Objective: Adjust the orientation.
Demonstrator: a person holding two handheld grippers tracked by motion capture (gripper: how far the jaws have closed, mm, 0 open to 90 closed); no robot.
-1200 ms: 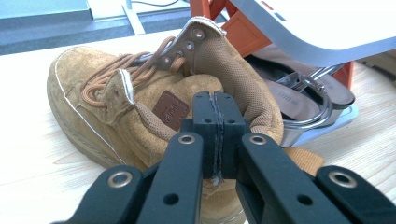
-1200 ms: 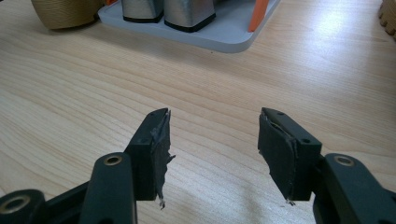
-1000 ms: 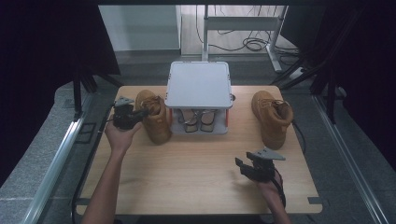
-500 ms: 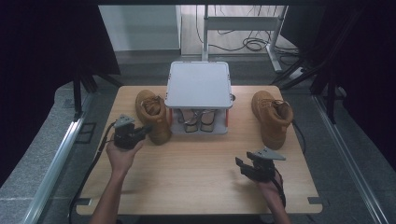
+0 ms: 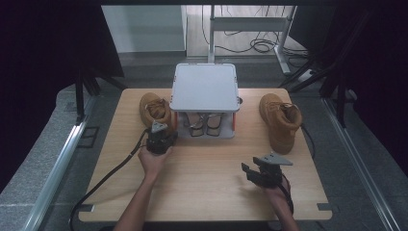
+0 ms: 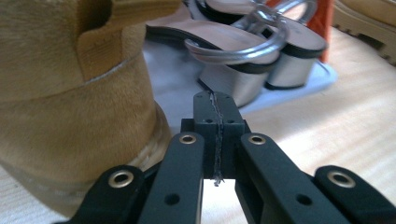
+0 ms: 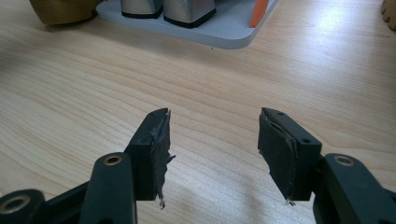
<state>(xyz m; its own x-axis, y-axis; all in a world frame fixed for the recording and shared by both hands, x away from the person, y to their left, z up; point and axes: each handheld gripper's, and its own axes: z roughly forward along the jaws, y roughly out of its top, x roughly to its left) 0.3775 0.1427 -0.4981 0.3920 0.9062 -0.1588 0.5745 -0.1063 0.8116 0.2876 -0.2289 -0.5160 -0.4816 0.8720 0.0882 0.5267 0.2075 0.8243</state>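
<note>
1. The left hand-held gripper (image 5: 159, 136) has its jaws pressed together with nothing between them, just in front of the left boot (image 5: 155, 109), which stands left of the grey shoe rack (image 5: 205, 86).
2. It should spread the jaws before reaching for the boot's heel collar, then pinch firmly.
3. The right hand-held gripper (image 5: 254, 172) rests spread and unloaded on the counter (image 5: 207, 192), in front of the rack and near the right boot (image 5: 280, 120).
</note>
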